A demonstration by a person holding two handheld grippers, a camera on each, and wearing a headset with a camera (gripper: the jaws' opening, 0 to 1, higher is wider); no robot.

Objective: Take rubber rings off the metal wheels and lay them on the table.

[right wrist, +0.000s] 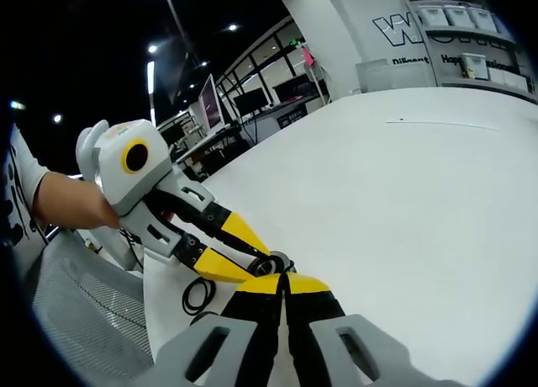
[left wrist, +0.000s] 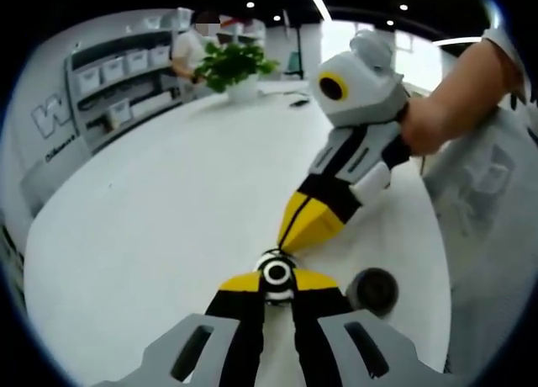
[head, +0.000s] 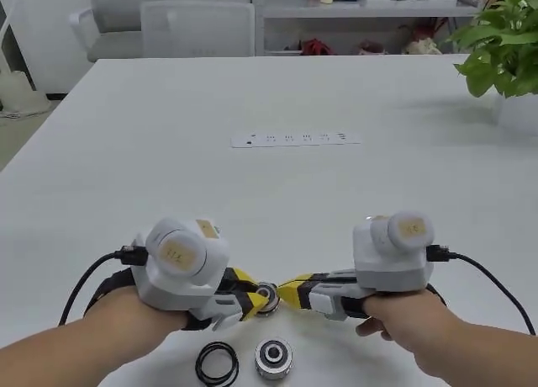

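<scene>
The left claw (left wrist: 277, 279) is closed on a small metal wheel (left wrist: 276, 271), gripping it from both sides close to the near edge of the table (head: 252, 193). The right claw (right wrist: 283, 279) has its jaws pressed together, and its tips meet the wheel's rim from the opposite side. I cannot tell whether anything is pinched between them. Closer still to the near edge lie loose black rubber rings (head: 217, 363), with a second wheel (head: 273, 357) just beside them on the right. A power strip (head: 294, 139) sits at the table's middle, and a plant (head: 503, 42) stands at the far right corner.
</scene>
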